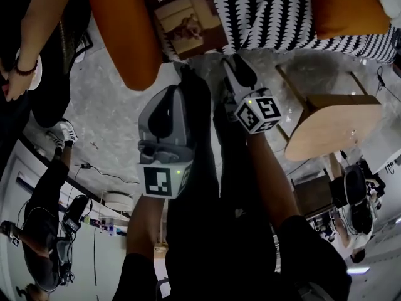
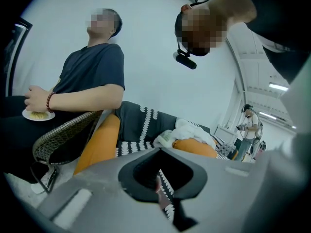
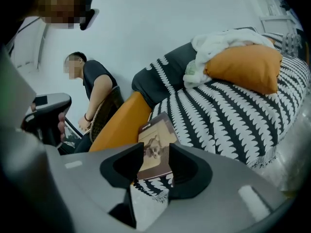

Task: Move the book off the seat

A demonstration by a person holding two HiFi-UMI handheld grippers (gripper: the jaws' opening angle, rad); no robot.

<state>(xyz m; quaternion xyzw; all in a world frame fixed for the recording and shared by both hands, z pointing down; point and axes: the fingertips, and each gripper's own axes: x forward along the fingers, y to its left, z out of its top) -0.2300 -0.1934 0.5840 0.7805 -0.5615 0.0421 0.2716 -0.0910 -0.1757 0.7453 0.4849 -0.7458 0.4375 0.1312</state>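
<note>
The approach step appears to be in hand: the right gripper [image 3: 155, 165] is hanging with its jaws parted and pressing on nothing, and the book [image 3: 155, 147] is lying just ahead of it, framed in the gap between the jaws yet not touched. The book is resting flat on the near edge of the seat [image 3: 233, 115], just beyond the gripper's tips and beside the orange armrest [image 1: 122, 30] off to the gripper's left. The left gripper [image 2: 160, 178] is waiting alongside, jaws drawn close together on nothing, pointing at the same seat edge. The next move is likely calling for the right gripper to slide forward until the pads are straddling the book's near edge, then pinch it firmly — a thin cover on soft fabric may be slipping or sagging otherwise. The seat is wearing a black-and-white patterned cover; farther ahead an orange pillow [image 3: 245, 67] and a white cloth [image 3: 218, 40] are lying on it. Below the grippers a grey speckled floor [image 1: 106, 118] is showing, a wooden side table [image 1: 332, 127] is standing to the right, and a seated person [image 2: 92, 76] is holding a plate [image 2: 38, 114].
</note>
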